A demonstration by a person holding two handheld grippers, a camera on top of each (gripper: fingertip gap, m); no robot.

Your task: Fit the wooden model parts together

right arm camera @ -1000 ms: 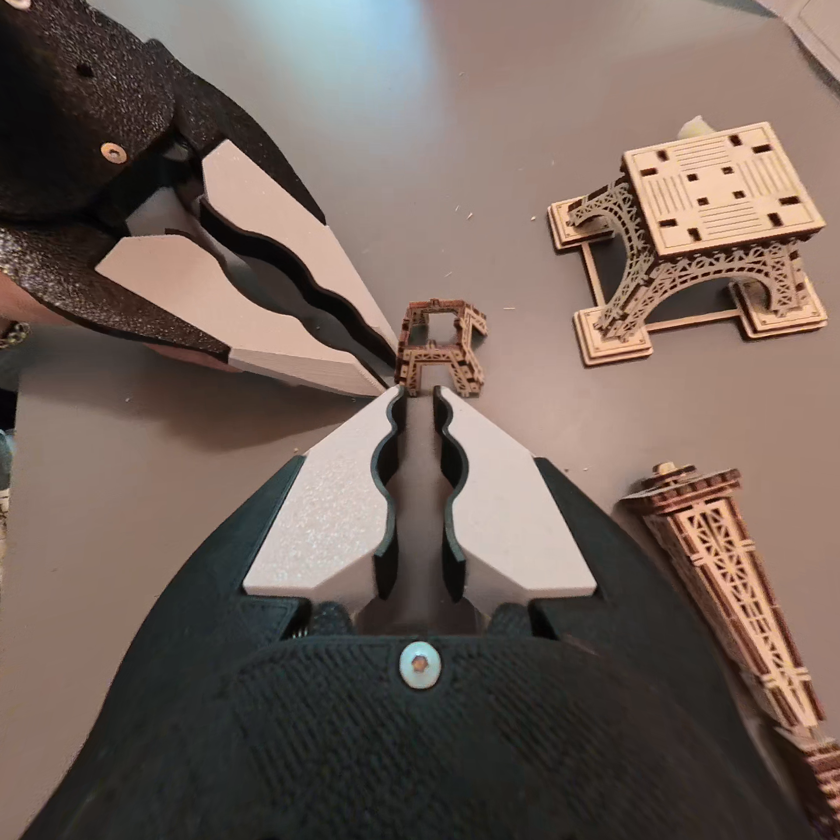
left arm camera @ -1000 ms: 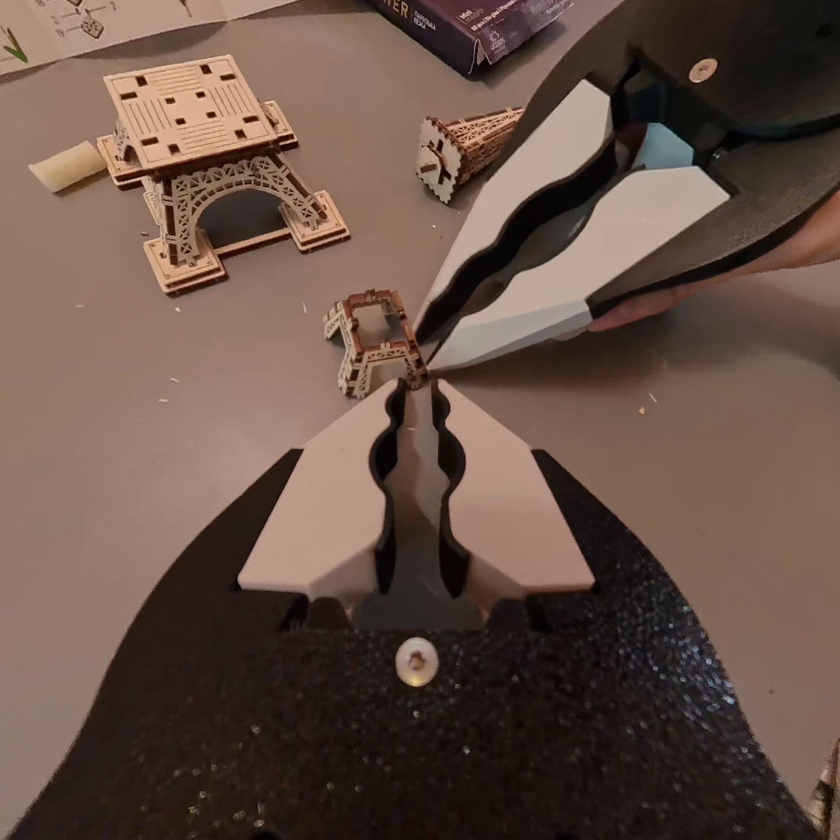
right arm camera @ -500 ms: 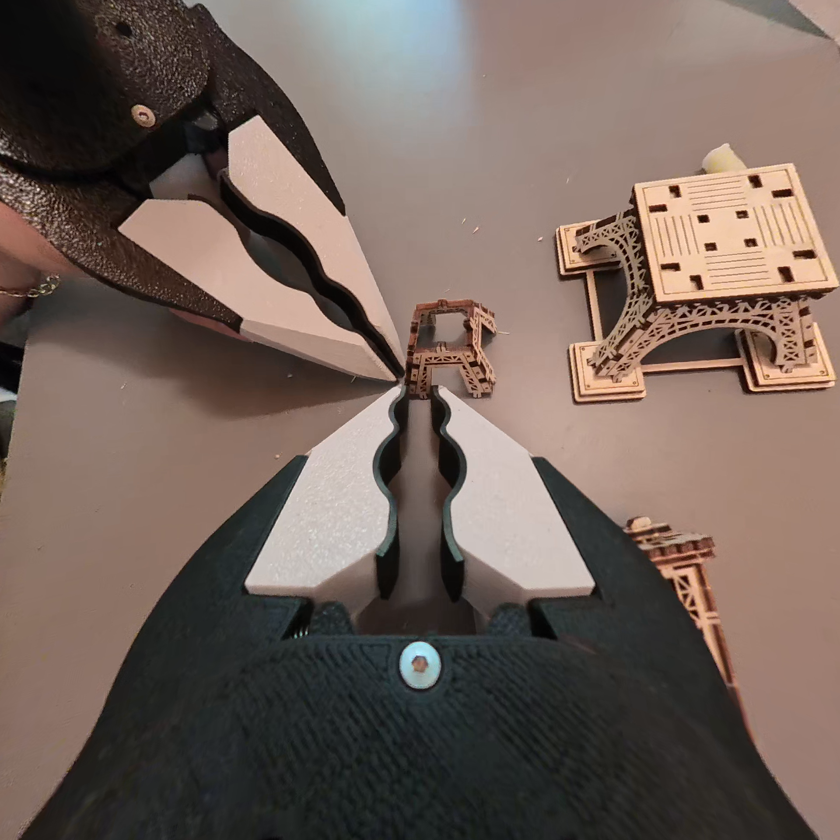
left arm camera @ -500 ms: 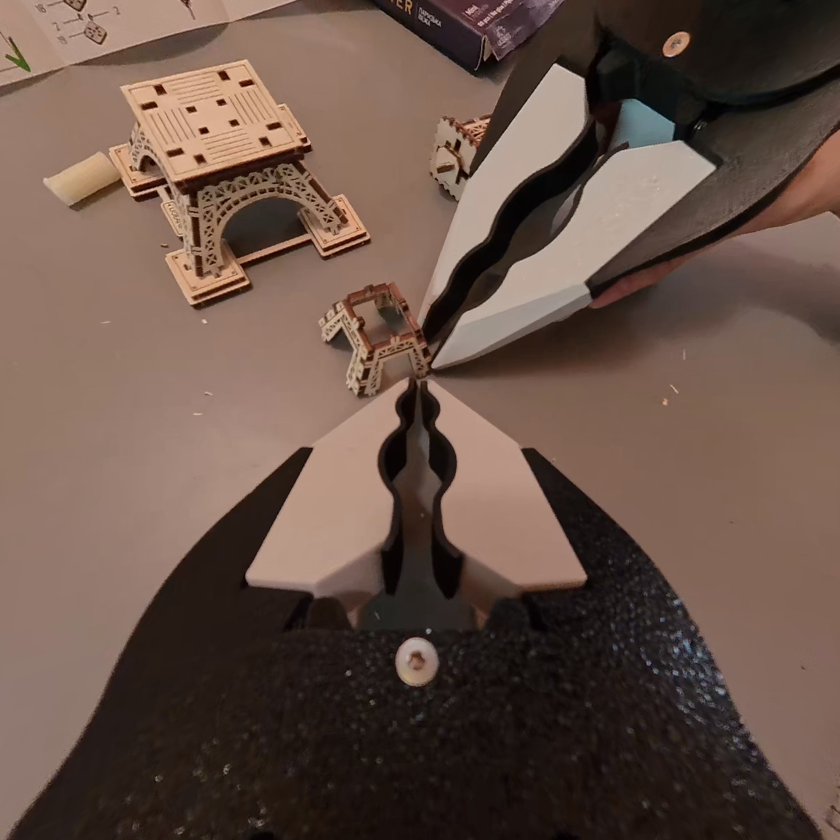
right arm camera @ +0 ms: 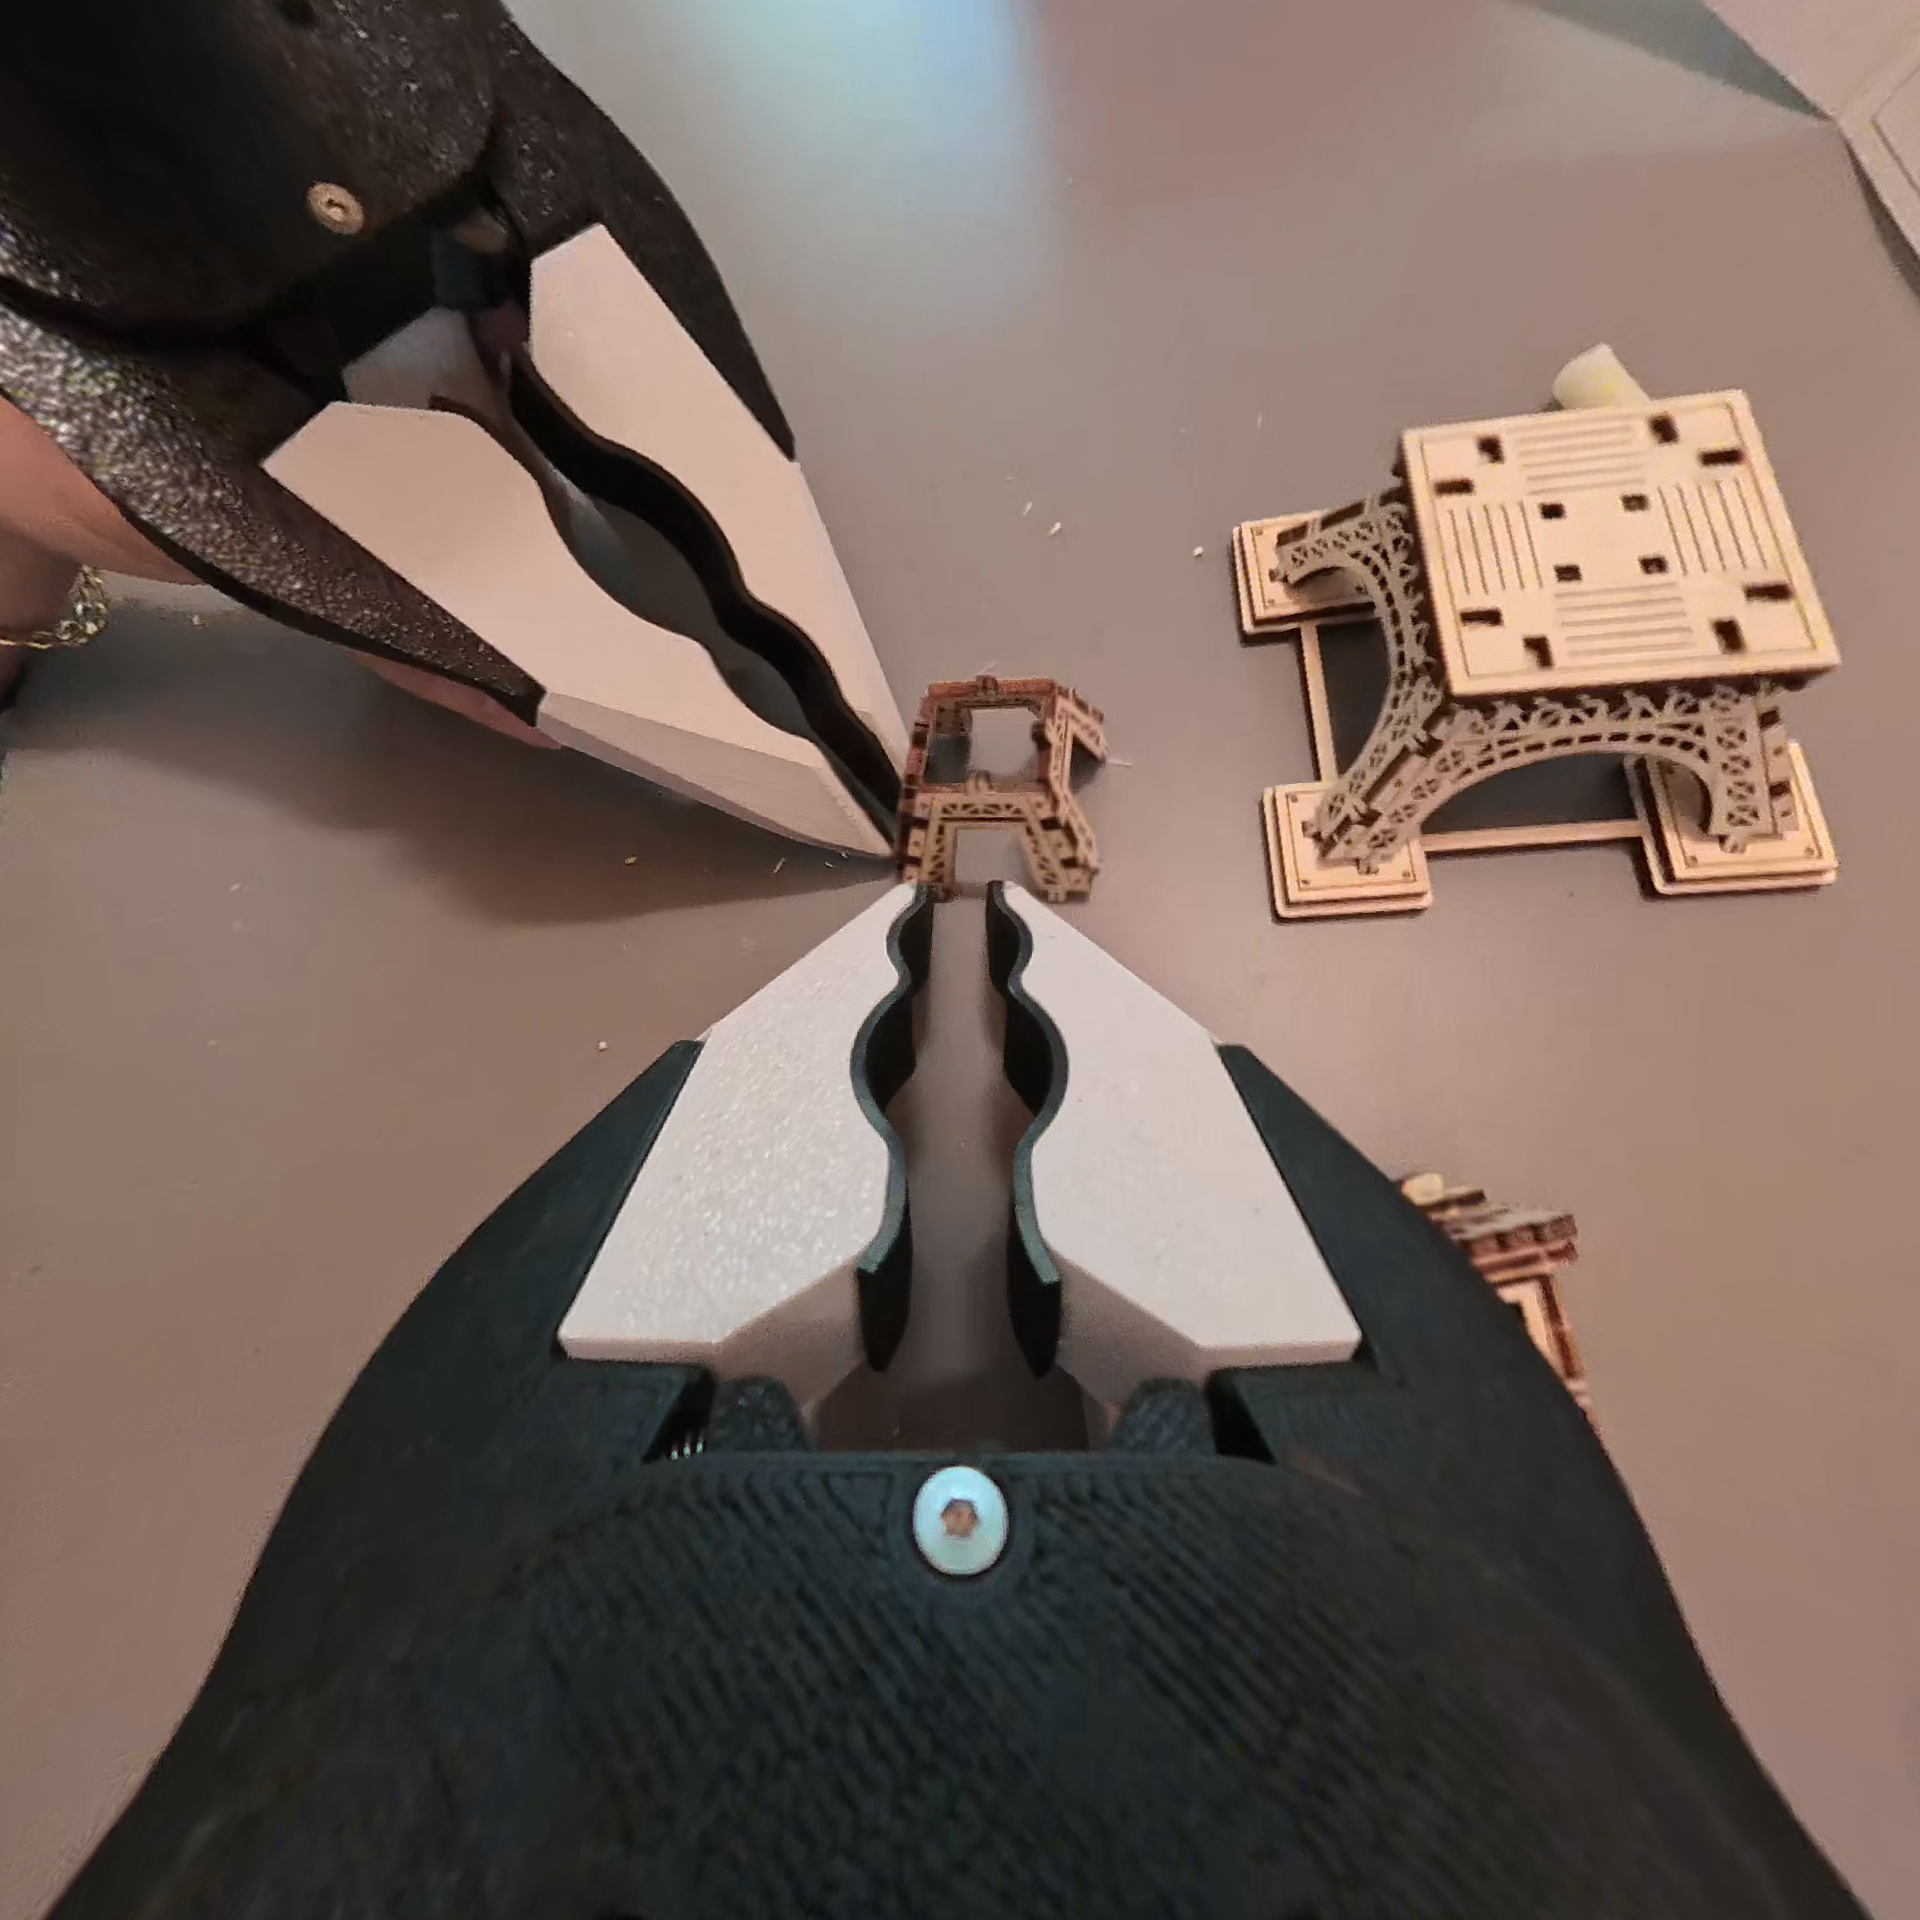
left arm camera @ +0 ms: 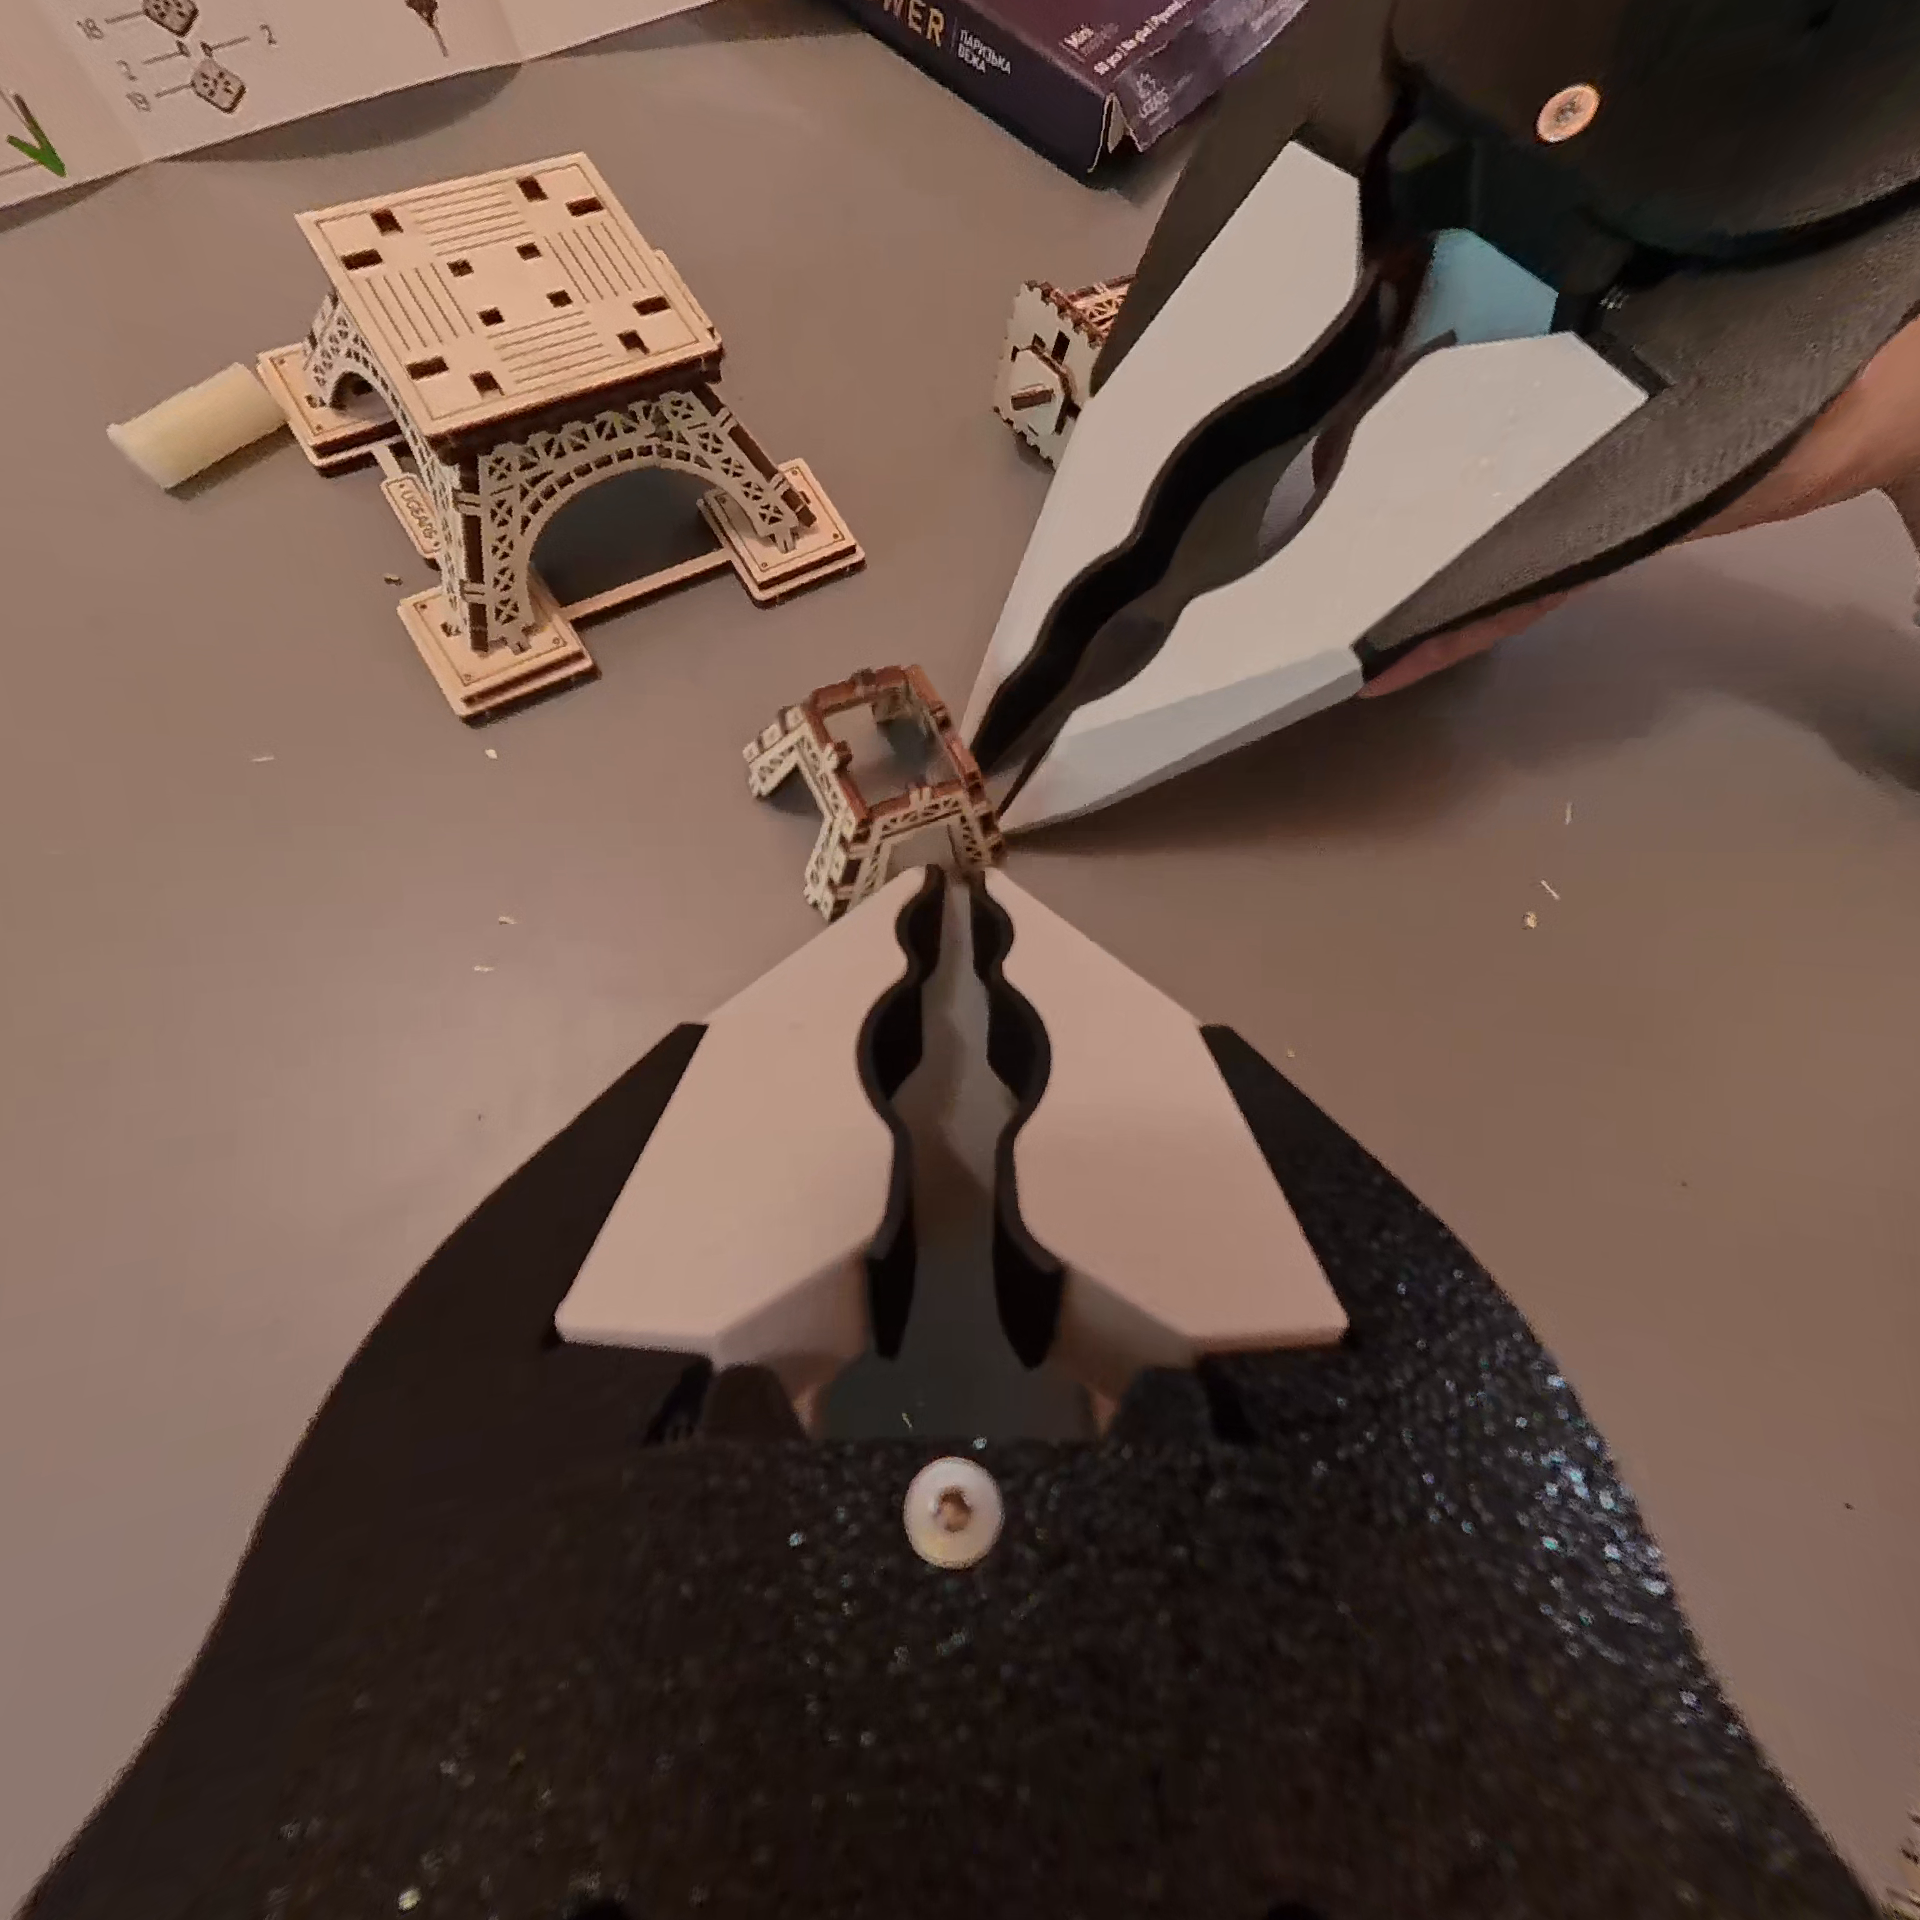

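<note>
A small dark-edged wooden tower section (left arm camera: 868, 769) stands on the grey table, also in the right wrist view (right arm camera: 997, 790). My left gripper (left arm camera: 958, 878) is closed to a narrow slit on its near leg; from the right wrist view (right arm camera: 888, 821) its tips meet at that corner. My right gripper (right arm camera: 956, 896) is slightly open, its left fingertip beside a leg of the section; it comes in from the upper right in the left wrist view (left arm camera: 992, 779). The large arched tower base (left arm camera: 509, 312) (right arm camera: 1600, 561) stands apart. The tapered spire (left arm camera: 1049, 364) (right arm camera: 1507, 1257) lies on its side, partly hidden.
A dark purple box (left arm camera: 1039, 73) and a white instruction sheet (left arm camera: 260, 62) lie at the far edge. A cream cylinder (left arm camera: 192, 426) lies behind the base. Wood crumbs dot the table. The table's edge (right arm camera: 1870, 135) shows at the far right. Less than 4 cm separates the two grippers' tips. About 9 cm separates my right fingertips from the tapered spire (right arm camera: 1507, 1257).
My left gripper's fingers have narrowed from an open gap to a slit at the small section's leg. Both grippers have closed in on the section; the base and spire stay put.
</note>
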